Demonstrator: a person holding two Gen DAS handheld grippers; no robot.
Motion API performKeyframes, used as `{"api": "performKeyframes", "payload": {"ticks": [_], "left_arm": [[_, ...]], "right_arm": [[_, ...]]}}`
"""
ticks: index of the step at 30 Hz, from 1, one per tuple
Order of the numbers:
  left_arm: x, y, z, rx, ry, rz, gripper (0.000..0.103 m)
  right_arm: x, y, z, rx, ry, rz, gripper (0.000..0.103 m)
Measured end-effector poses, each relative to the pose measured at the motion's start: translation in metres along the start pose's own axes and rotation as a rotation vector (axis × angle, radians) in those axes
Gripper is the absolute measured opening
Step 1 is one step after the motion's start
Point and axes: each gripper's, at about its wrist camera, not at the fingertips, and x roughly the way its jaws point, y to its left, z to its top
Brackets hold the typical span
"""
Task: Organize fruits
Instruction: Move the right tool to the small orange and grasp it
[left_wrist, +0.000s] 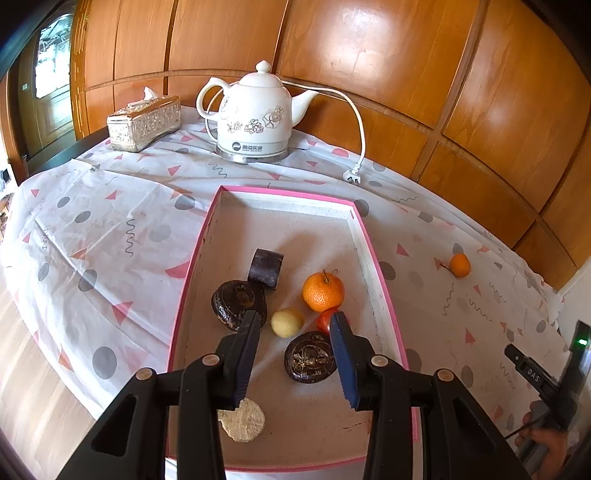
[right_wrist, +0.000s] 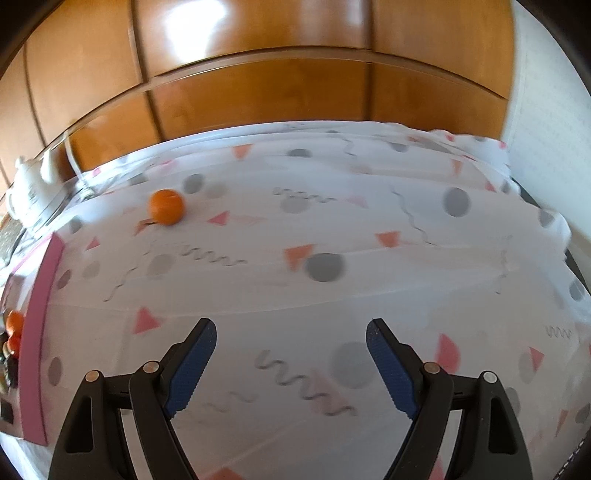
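A pink-rimmed tray (left_wrist: 384, 291) lies on the patterned tablecloth. Inside it are an orange (left_wrist: 323, 291), a pale yellow fruit (left_wrist: 286, 323), a small red fruit (left_wrist: 324, 320) partly hidden by my finger, two dark round fruits (left_wrist: 233, 303) (left_wrist: 309, 357), a dark block (left_wrist: 266, 266) and a pale disc (left_wrist: 243, 421). My left gripper (left_wrist: 295, 325) is open and empty, above the tray's near half. A small orange (left_wrist: 460, 265) lies outside on the cloth; it also shows in the right wrist view (right_wrist: 167, 206). My right gripper (right_wrist: 291, 332) is open and empty over the cloth, right of the tray (right_wrist: 38, 332).
A white ceramic kettle (left_wrist: 255, 114) with its cord and plug (left_wrist: 352, 175) stands at the back, beside a silver tissue box (left_wrist: 144, 123). Wood panelling runs behind the table. The cloth drops off at the table's left and right edges. The other hand-held gripper (left_wrist: 546, 384) shows at right.
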Motion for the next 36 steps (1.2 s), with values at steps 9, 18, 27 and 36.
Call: {"api": "performKeyframes", "payload": {"ticks": [9, 18, 27, 36], "left_arm": [[0.001, 0.002, -0.006, 0.002, 0.016, 0.005, 0.042], [0.0, 0.0, -0.012, 0.031, 0.02, 0.003, 0.042], [0.003, -0.001, -0.013, 0.042, 0.034, -0.001, 0.042], [0.008, 0.0, -0.013, 0.036, 0.046, -0.005, 0.043]], "right_arm": [[0.004, 0.042, 0.009, -0.084, 0.012, 0.066, 0.085], [0.014, 0.06, 0.029, -0.101, 0.02, 0.093, 0.085], [0.031, 0.079, 0.066, -0.118, 0.004, 0.106, 0.085], [0.063, 0.107, 0.093, -0.173, 0.03, 0.094, 0.085]]}}
